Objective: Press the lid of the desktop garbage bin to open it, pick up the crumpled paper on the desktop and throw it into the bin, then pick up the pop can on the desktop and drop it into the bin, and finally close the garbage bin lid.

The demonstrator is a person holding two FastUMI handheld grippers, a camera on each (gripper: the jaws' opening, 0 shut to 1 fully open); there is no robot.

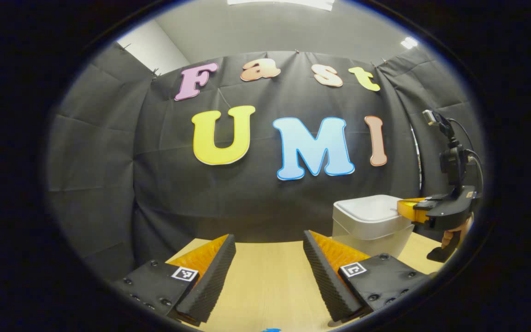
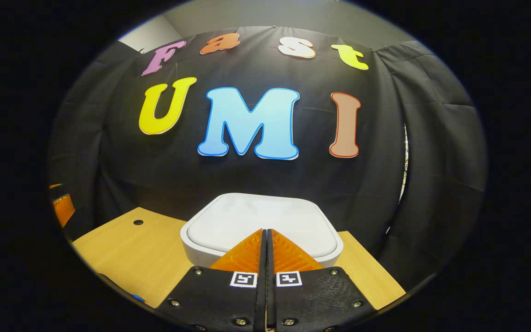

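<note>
The white garbage bin (image 1: 369, 223) stands on the wooden desktop at the right, its lid (image 2: 261, 226) down. My right gripper (image 2: 266, 230) is shut, fingers together, with the tips over the front of the lid; whether they touch it I cannot tell. In the left gripper view that same right gripper (image 1: 404, 208) reaches in from the right at the lid's edge, held by a hand (image 1: 454, 235). My left gripper (image 1: 270, 242) hovers open over the bare desktop (image 1: 270, 276), left of the bin, with nothing between its fingers.
Black cloth walls the booth behind and beside the desk. A small round hole (image 2: 138, 222) sits in the desktop left of the bin. A bit of the left gripper (image 2: 62, 207) shows at the far left of the right gripper view.
</note>
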